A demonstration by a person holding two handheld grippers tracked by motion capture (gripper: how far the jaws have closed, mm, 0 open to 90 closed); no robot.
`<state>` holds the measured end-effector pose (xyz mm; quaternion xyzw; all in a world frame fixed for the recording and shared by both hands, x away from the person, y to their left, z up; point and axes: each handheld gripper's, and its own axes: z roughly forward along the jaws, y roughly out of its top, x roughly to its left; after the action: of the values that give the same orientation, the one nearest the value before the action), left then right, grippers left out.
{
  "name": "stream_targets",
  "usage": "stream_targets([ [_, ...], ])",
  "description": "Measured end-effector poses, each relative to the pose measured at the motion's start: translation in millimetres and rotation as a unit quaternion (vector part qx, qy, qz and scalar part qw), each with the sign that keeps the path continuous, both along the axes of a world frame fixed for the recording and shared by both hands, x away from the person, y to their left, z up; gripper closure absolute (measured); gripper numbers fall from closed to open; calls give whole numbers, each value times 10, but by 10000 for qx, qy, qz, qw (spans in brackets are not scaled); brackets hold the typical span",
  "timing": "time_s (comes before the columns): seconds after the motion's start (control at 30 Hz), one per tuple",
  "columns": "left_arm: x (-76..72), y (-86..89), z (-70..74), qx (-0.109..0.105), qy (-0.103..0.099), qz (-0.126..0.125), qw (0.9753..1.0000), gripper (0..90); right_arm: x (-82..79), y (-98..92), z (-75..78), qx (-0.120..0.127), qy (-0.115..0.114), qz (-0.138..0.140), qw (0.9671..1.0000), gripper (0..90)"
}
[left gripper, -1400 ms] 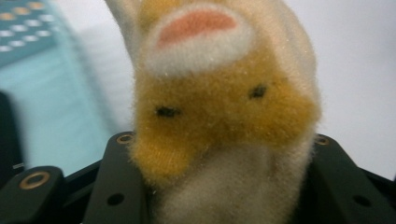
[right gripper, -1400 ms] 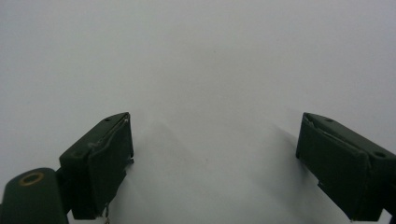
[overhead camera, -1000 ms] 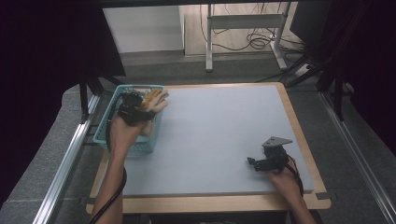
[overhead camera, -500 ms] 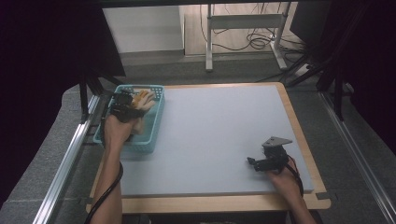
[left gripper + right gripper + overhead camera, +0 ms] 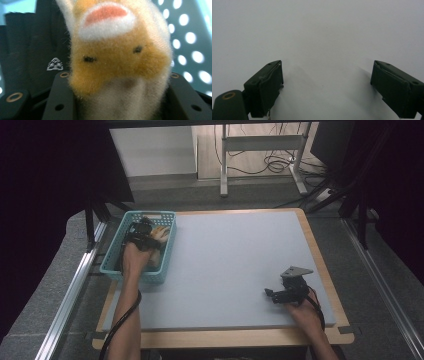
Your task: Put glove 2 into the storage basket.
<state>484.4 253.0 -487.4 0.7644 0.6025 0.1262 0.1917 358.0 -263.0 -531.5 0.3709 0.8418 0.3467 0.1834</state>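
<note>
The left tongs (image 5: 145, 231) reach into the perforated teal plastic basket (image 5: 167, 251) at the left edge of the grey-topped wooden bench (image 5: 235, 255). Their jaws are closed on a small fuzzy plush toy in orange and white (image 5: 117, 57), which sits pressed between them in the left gripper view. In the high view the toy shows as an orange-and-cream lump just ahead of the hand, inside the basket near its far end.

The step in hand looks like setting the toy down in the basket. To do it well, the person should lower the toy until it rests on the basket floor, then part the jaws fully so the fur does not cling, and lift straight up clear of the rim. The toy is soft, so it will spring back and may roll a little once freed; a low release keeps it in place.

The right tongs (image 5: 327, 82) rest on the bare grey surface near the bench's near right corner, jaws wide apart and holding nothing.

By count: one basket, one plush toy, two tongs, one bench. A dark knitted item (image 5: 32, 50) lies behind the toy in the basket; what it is cannot be told.
</note>
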Motion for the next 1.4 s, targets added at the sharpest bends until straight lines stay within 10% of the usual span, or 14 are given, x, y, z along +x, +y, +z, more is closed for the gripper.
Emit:
stream_targets([
  [0.4,142,-65,-218,-88,305,-171,9993,361,0,-1,0,-3,1,-2,10000,106],
  [0.57,85,15,-100,2,223,-170,9996,133,0,0,0,-3,1,-1,10000,106],
  [0.77,-48,72,211,-307,-199,-362,9987,105,0,1,0,1,3,0,10000,106],
  [1.0,-113,260,324,-75,-585,141,9982,440,0,0,0,-1,0,0,10000,106],
  [1.17,-68,313,120,198,-162,339,9991,726,0,0,0,-3,1,-1,10000,106],
  [1.4,7,210,-56,0,70,133,9999,808,0,0,0,-1,1,0,10000,106],
])
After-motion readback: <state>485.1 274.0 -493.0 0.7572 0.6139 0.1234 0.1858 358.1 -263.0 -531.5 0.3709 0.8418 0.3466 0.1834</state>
